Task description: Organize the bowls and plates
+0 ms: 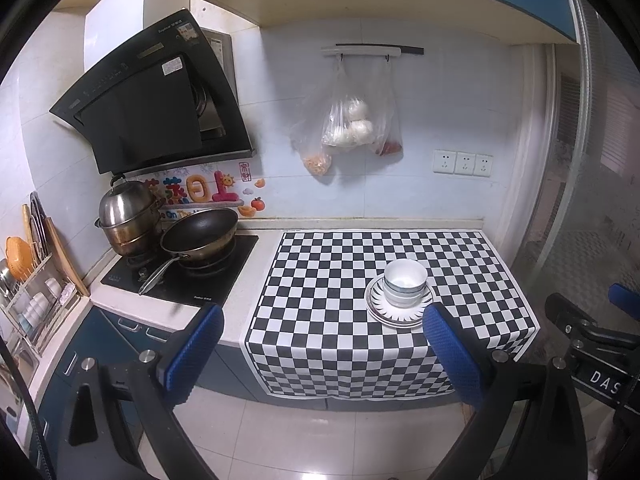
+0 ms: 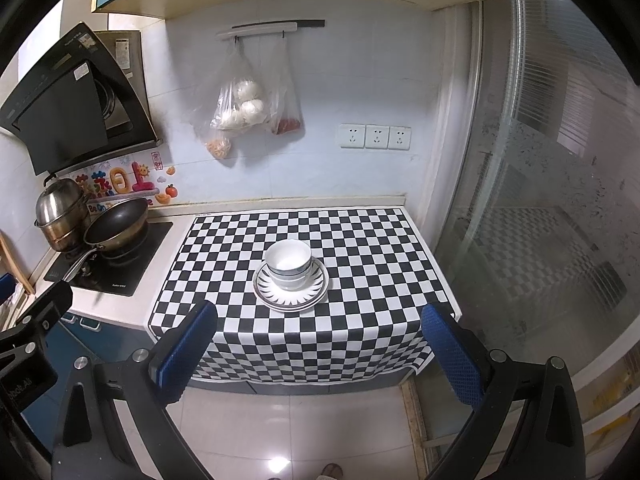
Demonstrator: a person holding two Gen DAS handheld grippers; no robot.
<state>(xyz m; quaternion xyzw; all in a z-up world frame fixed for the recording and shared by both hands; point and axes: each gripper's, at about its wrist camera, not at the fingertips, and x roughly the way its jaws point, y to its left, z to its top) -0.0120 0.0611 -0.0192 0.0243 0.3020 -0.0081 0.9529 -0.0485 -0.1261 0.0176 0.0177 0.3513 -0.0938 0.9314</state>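
Bowls (image 2: 288, 266) sit nested in a stack on the plates (image 2: 291, 285), which are themselves stacked on the checked cloth (image 2: 360, 248) covering the counter (image 1: 256, 280); the stack stands near the cloth's middle, somewhat toward its front edge, and in the left wrist view it lies toward the cloth's right side; the top bowl is white and empty, and the top plate carries a dark rayed pattern round its rim; both claws hang back over the floor in front of the counter, clear of the dishes; the left gripper (image 1: 324, 344) has its blue fingers (image 1: 196, 344) spread wide with nothing between them; the right gripper (image 2: 320, 344) is likewise spread wide and holds nothing; to the cloth's left a hob (image 1: 180, 272) carries a pan (image 1: 200, 236) and a steel pot (image 1: 128, 220), the two touching; bags (image 1: 348, 120) hang from a rail on the wall above the cloth's back edge; three sockets (image 2: 376, 137) sit on the wall toward the back right corner.
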